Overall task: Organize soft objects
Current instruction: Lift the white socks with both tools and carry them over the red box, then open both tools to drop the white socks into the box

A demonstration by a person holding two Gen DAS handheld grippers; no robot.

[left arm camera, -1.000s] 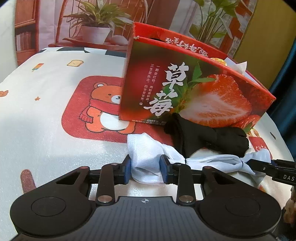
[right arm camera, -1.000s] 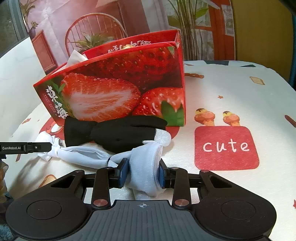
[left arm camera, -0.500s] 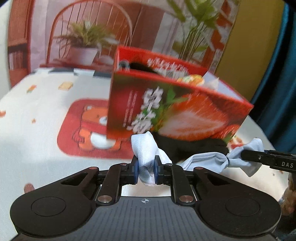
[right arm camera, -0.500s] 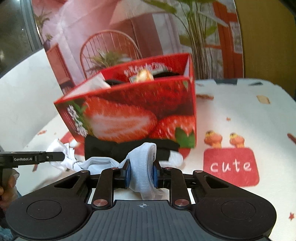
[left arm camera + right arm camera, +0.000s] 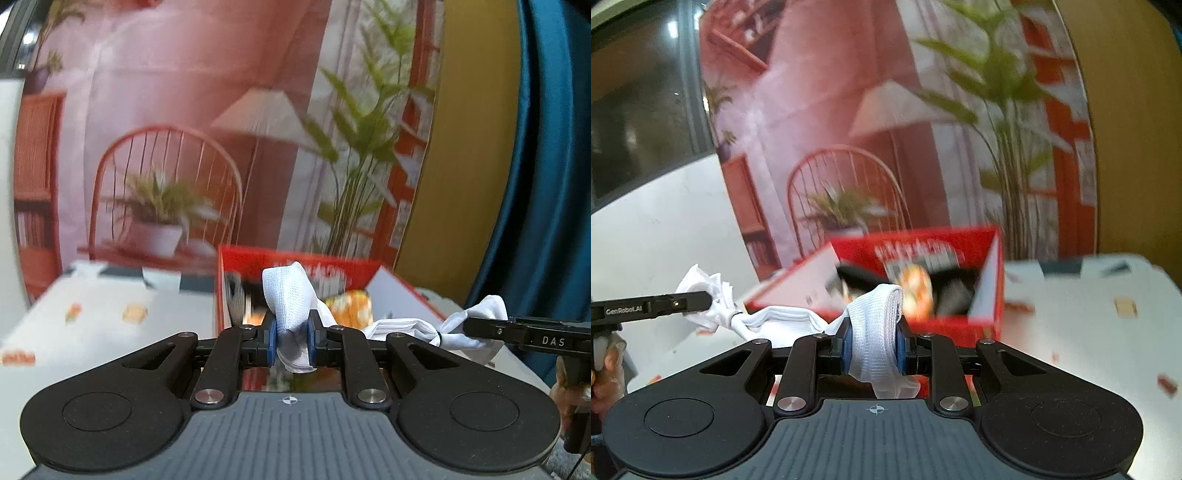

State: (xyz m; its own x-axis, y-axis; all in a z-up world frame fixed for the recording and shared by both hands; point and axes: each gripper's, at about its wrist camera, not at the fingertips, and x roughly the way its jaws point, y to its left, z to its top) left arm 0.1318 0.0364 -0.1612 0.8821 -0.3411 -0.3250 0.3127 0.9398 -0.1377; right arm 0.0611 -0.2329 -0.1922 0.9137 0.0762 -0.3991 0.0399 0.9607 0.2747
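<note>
A white knotted cloth (image 5: 291, 295) hangs stretched between both grippers, lifted above the table. My left gripper (image 5: 291, 341) is shut on one end of it. My right gripper (image 5: 873, 347) is shut on the other end (image 5: 875, 325). The cloth's middle (image 5: 783, 319) spans toward the left gripper's finger (image 5: 657, 305). The right gripper's finger (image 5: 524, 330) shows at the right of the left wrist view. The open red strawberry box (image 5: 295, 269) stands just beyond, also in the right wrist view (image 5: 960, 325). Dark and orange items (image 5: 916, 284) lie inside it.
The table has a white cartoon-print cover (image 5: 110, 314). A printed backdrop with a chair and plants (image 5: 166, 184) stands behind. A blue curtain (image 5: 546, 166) hangs at the right. The black cloth seen earlier is out of view.
Both grippers have risen with the white cloth from the table beside the box to above the box rim. The black cloth stayed below and has left view.
</note>
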